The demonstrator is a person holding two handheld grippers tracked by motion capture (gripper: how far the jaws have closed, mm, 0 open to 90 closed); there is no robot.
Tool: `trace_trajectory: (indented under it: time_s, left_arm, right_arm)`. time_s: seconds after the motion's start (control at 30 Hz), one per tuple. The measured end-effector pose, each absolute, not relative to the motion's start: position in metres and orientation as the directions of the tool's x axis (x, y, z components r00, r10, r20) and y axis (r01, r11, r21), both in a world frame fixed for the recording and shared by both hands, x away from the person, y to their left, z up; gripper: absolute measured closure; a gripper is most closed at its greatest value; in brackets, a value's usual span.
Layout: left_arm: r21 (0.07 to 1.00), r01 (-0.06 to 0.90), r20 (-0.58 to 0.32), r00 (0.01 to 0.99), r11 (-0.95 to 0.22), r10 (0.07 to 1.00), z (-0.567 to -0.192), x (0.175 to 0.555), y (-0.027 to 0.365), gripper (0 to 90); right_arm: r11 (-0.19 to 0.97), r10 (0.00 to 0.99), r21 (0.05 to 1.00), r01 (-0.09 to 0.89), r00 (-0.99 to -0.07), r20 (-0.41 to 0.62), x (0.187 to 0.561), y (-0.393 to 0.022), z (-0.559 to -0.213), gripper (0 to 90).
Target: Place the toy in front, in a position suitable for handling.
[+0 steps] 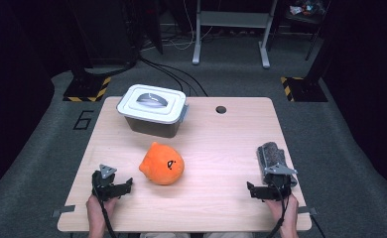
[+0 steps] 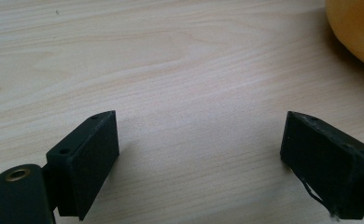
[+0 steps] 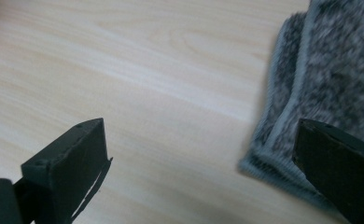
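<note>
An orange plush toy (image 1: 162, 164) with a small face lies on the wooden table (image 1: 216, 148) near its middle. My left gripper (image 1: 127, 185) rests at the front left, jaws wide apart and pointing towards the plush. In the left gripper view the left gripper (image 2: 199, 126) is open over bare wood, with the plush's edge (image 2: 357, 28) at the top right. A grey folded cloth (image 1: 272, 156) lies at the front right. My right gripper (image 1: 253, 190) sits just in front of it. In the right gripper view the right gripper (image 3: 199, 128) is open, and the cloth (image 3: 329, 70) lies beside and behind its right jaw.
A bin with a white lid and grey handle (image 1: 153, 109) stands at the back left of the table. A round cable hole (image 1: 221, 109) is near the far edge. Floor cables and stand legs lie beyond the table.
</note>
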State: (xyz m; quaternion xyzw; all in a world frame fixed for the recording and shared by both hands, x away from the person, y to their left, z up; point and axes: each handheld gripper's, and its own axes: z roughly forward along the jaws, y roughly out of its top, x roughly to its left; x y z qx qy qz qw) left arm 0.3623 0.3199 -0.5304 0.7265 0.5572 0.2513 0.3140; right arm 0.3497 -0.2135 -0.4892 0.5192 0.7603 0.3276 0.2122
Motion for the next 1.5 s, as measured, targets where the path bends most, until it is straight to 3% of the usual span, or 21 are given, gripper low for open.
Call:
trace_trajectory:
  time_s: [0.37,1.0,1.23,1.5]
  left_arm:
    - [0.741,0.65,0.008,0.243,-0.169,0.97,-0.531,0.363,0.32,11.1]
    - [0.742,0.641,-0.008,0.302,-0.197,0.953,-0.53,0.367,0.326,11.4]
    - [0.797,0.595,-0.136,0.34,-0.101,0.931,-0.503,0.36,0.334,11.6]
    - [0.82,0.554,-0.132,0.432,-0.147,0.892,-0.472,0.364,0.316,11.1]
  right_arm:
    - [0.273,0.929,0.693,0.667,-0.369,-0.011,0.331,-0.202,-0.525,2.6]
    - [0.273,0.927,0.727,0.63,-0.374,-0.024,0.325,-0.204,-0.53,2.2]
    - [0.263,0.926,0.725,0.637,-0.377,-0.005,0.327,-0.206,-0.531,2.4]
    - [0.254,0.93,0.725,0.64,-0.367,-0.003,0.327,-0.206,-0.531,3.5]
